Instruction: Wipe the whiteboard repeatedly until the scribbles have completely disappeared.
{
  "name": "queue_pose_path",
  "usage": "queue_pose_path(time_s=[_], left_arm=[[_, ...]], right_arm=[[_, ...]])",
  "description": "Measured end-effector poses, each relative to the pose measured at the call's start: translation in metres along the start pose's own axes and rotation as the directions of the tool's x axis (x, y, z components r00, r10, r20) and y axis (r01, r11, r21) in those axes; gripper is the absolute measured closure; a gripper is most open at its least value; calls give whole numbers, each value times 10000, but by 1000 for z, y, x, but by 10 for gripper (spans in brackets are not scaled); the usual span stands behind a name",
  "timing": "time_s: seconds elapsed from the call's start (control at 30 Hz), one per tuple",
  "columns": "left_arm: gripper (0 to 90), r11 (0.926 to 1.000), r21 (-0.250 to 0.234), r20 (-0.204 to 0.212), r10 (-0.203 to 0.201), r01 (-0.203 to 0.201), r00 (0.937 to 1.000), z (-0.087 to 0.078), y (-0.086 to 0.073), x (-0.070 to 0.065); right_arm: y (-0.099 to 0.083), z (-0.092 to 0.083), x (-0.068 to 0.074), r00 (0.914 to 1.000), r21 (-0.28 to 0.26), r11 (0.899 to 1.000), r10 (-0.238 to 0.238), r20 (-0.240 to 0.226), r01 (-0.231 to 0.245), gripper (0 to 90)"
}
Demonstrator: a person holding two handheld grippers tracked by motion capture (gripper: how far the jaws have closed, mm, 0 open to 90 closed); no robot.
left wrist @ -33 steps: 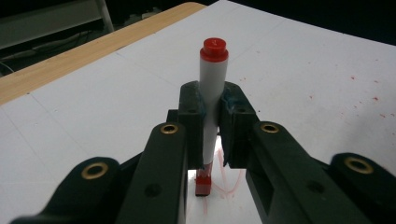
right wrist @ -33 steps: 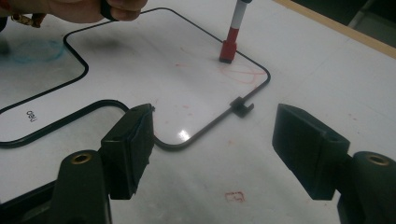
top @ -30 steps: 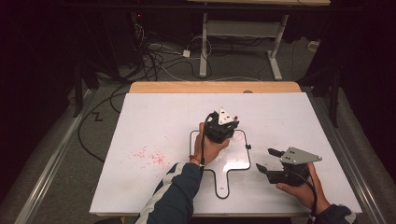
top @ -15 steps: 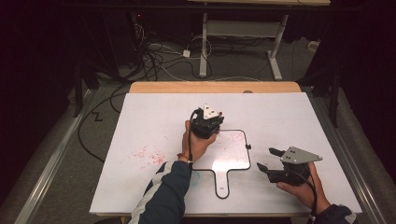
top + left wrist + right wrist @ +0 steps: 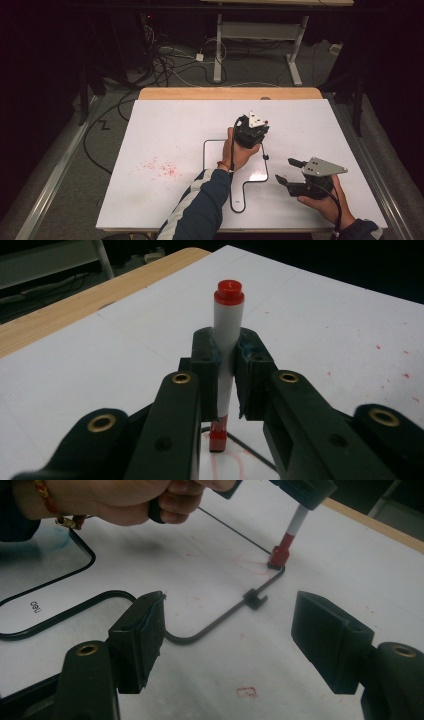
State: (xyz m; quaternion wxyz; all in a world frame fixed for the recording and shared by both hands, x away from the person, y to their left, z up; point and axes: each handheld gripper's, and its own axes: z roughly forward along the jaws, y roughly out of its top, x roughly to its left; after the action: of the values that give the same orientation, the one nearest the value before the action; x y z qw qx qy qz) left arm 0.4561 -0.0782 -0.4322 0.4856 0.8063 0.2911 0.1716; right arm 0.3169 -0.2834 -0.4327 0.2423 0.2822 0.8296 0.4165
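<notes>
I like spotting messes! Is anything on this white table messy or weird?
Yes. Red specks are scattered across the white table, left of the small black-framed whiteboard, like stray ink. Faint red scribbles also sit on the board's corner where the red-and-white marker, clamped in the left gripper, touches down.

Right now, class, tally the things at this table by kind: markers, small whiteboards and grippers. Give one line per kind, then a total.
Markers: 1, the red marker
Small whiteboards: 1, the whiteboard
Grippers: 2, the left gripper and the right gripper
Total: 4
</notes>
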Motion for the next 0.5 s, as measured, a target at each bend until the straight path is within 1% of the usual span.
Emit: queue_pose_path(time_s=[0.1,0.13,0.17,0.23,0.3,0.33,0.37,0.4,0.43,0.47,0.5], left_arm=[[790,10000,79,-111,19,-19,9999,-1,0,2],[790,9999,119,-214,43,-40,9998,-2,0,3],[789,9998,178,-338,10,-4,9994,-4,0,6],[789,9997,145,-309,-188,193,9993,-6,-1,11],[789,9996,115,-431,-252,257,9988,-8,-3,14],[789,9994,78,-320,-326,329,9990,-7,-3,14],[790,9995,84,-296,-308,310,9991,-7,-3,14],[790,9997,129,-293,-204,208,9994,-7,-3,12],[790,9996,127,-164,-235,237,9996,-8,-3,11],[790,9994,139,140,-317,315,9994,-9,-3,12],[790,9993,183,285,-338,332,9990,-10,-3,12]], right_arm=[[-1,0,0,10000,40,10000,11,8,-11,304],[-1,0,0,10000,23,10000,8,2,-8,304],[0,0,0,10000,24,10000,-8,34,8,304],[0,0,0,10000,30,10000,-15,57,15,304],[0,0,1,10000,38,10000,-51,34,51,304],[0,1,1,10000,41,10000,-77,24,76,305],[0,1,1,10000,63,10000,-72,9,72,304],[0,1,2,10000,55,10000,-65,12,65,304],[0,1,2,10000,69,10000,-60,6,60,304],[0,1,1,10000,59,10000,-55,-15,56,304],[0,1,1,10000,62,10000,-66,-18,66,304]])
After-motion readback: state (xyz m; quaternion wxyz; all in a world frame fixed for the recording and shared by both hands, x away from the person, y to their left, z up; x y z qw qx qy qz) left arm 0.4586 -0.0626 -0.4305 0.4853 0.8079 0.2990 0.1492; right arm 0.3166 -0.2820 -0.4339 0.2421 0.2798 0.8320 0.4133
